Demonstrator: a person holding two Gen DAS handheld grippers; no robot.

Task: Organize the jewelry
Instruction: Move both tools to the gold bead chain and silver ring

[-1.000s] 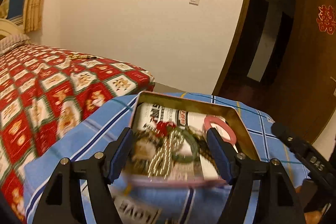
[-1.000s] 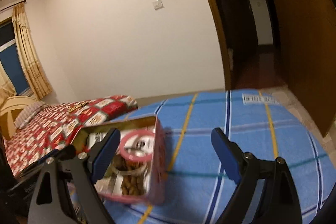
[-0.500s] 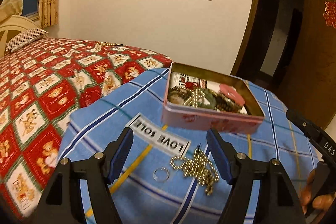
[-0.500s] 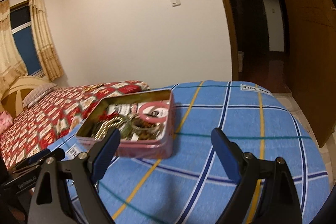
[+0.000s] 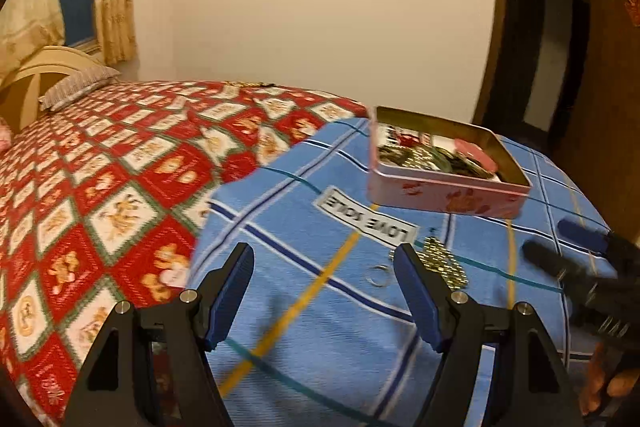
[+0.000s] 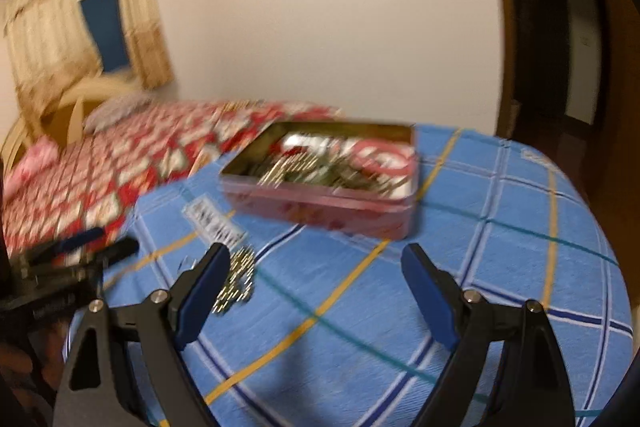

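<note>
Bedroom with a cream wall [image 5: 300, 7], a dark doorway off to the right and curtains at a window on the left. Blue checked cloth [image 5: 320, 327] covered the surface under both tongs; a red patterned bedspread [image 5: 100, 187] lay left of it.

Left gripper [image 5: 324, 291] hung over the cloth with its blue pads [image 5: 230, 291] well apart and nothing between them, only bare cloth. Just past its right-hand finger lay a small silver ring [image 5: 378, 275] and, beside that, a gold bead chain [image 5: 442, 261] bunched on the cloth, partly hidden by the finger. Ahead and to the right sat the pink tin [image 5: 444, 193], lid off, holding a jumble of jewelry [image 5: 424, 157] and a pink bangle [image 5: 476, 151]. A white label reading LOVE SOLE [image 5: 366, 219] was printed on the cloth between tin and tongs. The other tool showed blurred at the far right edge, with fingers of a hand [image 5: 600, 387] below it.

Right gripper [image 6: 314, 287] was also spread wide and empty, though its jaws had just been closing a little. Its view was motion-blurred. The bead chain [image 6: 238, 277] sat just beyond its left-hand pad [image 6: 202, 291]; whether they touched I could not tell. The tin [image 6: 328, 207] stood straight ahead, apart from the fingers. The left tool appeared at the left edge.
</note>
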